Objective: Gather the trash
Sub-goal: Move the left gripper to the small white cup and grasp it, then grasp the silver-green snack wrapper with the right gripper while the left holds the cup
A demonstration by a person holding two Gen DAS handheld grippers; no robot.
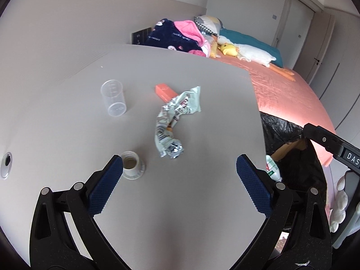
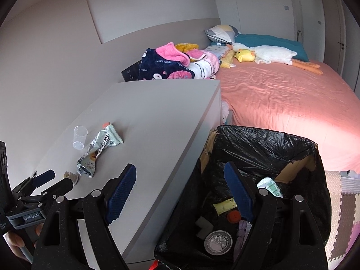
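Two open grippers by a grey table with trash on it, and a lined bin beside the table.

The left gripper (image 1: 178,173) hangs above the table (image 1: 67,123) with its jaws wide apart and nothing between them. A crumpled wrapper (image 1: 174,121) lies in the middle, an orange box (image 1: 164,91) is partly under it, a clear cup (image 1: 113,97) stands to the left, and a small white bottle cap (image 1: 132,165) is just beside the left pad. The right gripper (image 2: 180,193) is also open and empty, over the edge of the bin (image 2: 258,144), which has a black bag and already holds some trash.
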